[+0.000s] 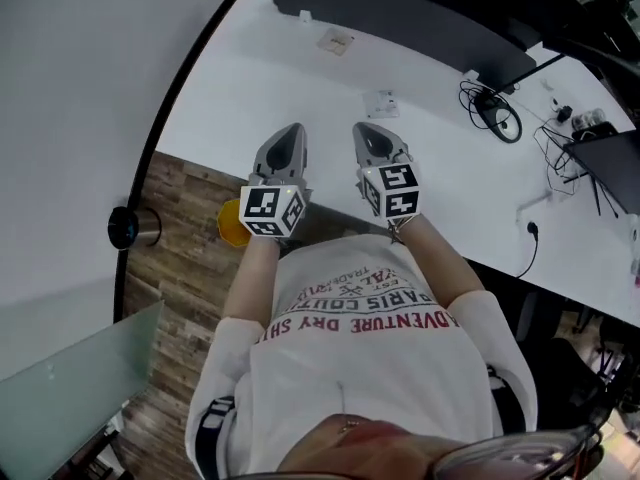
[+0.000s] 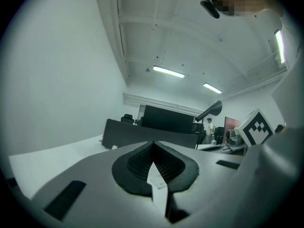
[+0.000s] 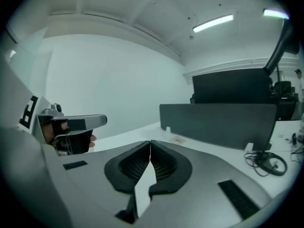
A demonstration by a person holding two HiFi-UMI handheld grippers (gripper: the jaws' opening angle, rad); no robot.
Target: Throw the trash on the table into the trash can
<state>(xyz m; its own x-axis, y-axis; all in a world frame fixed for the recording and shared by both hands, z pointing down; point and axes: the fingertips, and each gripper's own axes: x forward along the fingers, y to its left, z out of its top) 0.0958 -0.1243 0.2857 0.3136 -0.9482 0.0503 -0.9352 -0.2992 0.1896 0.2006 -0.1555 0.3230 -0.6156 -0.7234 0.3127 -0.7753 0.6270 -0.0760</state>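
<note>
A small flat beige scrap of trash [image 1: 337, 40] and a white crumpled piece [image 1: 383, 101] lay on the white bench [image 1: 250, 78], ahead of both claws. The left claw [image 1: 292, 133] and right claw [image 1: 364, 131] were pinched closed on nothing, side by side. Beneath the left one, on the wooden floor [image 1: 180, 268], stood a round yellow container [image 1: 230, 226], possibly the trash can.

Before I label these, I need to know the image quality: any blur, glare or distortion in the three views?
Head view: sharp, evenly lit, but fisheye curves the table edge. Left gripper view: dark round vignette, ceiling light strip glares mildly, near fingers soft. Right gripper view: same vignette, bright ceiling strip, background sharp.
</note>
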